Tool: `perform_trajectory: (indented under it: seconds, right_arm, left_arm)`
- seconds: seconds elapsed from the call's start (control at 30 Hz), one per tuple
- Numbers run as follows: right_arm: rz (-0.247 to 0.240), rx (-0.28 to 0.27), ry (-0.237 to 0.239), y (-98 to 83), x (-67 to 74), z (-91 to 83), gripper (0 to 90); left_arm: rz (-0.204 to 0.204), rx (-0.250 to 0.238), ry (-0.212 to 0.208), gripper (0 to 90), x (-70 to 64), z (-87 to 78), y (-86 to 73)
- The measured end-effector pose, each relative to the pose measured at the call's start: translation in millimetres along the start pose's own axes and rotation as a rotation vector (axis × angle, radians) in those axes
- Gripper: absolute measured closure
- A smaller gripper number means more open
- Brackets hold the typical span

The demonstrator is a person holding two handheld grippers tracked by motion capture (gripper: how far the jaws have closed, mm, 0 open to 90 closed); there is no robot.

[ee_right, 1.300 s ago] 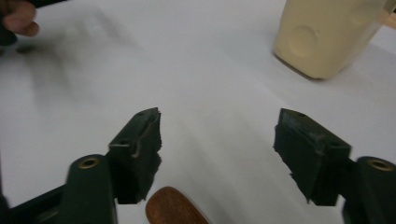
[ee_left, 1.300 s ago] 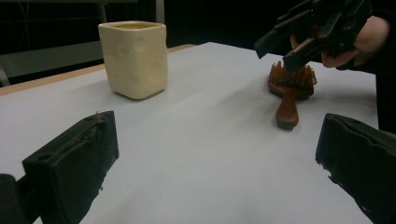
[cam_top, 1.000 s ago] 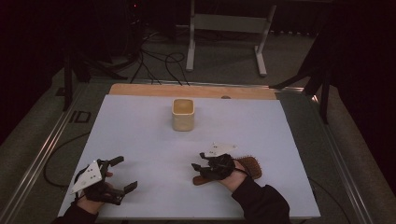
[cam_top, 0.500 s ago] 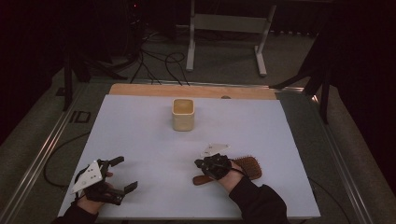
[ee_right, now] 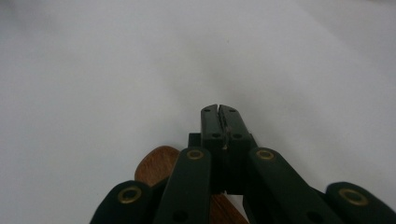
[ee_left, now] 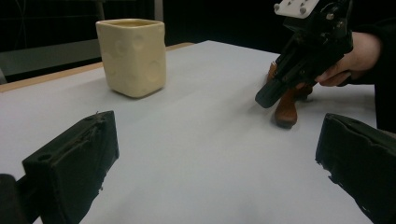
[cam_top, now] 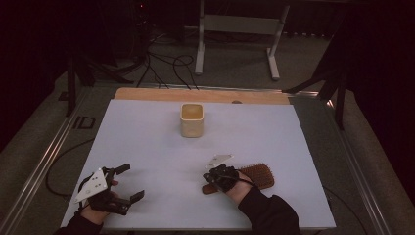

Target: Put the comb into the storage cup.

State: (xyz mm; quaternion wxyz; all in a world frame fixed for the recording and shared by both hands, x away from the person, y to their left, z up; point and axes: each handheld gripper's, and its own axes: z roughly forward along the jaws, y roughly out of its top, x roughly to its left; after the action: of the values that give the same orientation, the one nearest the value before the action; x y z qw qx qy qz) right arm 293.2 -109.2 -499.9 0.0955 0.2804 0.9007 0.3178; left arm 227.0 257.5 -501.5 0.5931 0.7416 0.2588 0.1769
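Note:
A wooden hairbrush [cam_top: 258,176] lies near the front right of the white table [cam_top: 147,137], its brown handle [ee_left: 286,111] pointing left. My right gripper [cam_top: 207,180] sits low over that handle. In the right gripper view its jaws [ee_right: 219,111] meet with nothing between them, and the handle [ee_right: 156,169] lies just beneath and to one side. My left gripper [cam_top: 132,181] rests at the front left, open, its jaws wide apart over bare table [ee_left: 219,163]. A cream square cup [cam_top: 192,120] stands upright mid-table toward the back, also in the left gripper view [ee_left: 133,56].
A wooden strip [cam_top: 195,95] runs along the table's far edge. Beyond it are a metal stand [cam_top: 240,34] and cables [cam_top: 166,63] on the floor. A metal rail [cam_top: 44,161] borders the left side.
The right gripper's jaws have drawn together over the brush handle, and the hand shifted only slightly. The left gripper and the cup have not moved.

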Motion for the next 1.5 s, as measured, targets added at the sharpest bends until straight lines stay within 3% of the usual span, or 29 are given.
perform_trajectory:
  seconds: [0.33,0.8,1.23,1.5]
  right_arm:
    - [-0.004,0.036,0.015,-4.9,2.7,2.5,90.0]
    - [-0.019,0.076,0.035,-20.8,9.6,-10.1,90.0]
    - [-0.019,0.115,0.023,-44.7,13.3,-31.6,90.0]
    - [0.006,0.136,0.010,-60.0,10.9,-48.4,90.0]
  left_arm:
    - [0.000,0.000,-0.001,0.1,0.1,0.0,0.0]
    - [0.000,0.002,0.001,0.1,0.1,0.2,-0.1]
    - [0.001,0.004,0.001,0.1,-0.3,0.7,-0.1]
    - [0.001,0.004,0.001,0.1,-0.4,0.9,-0.1]
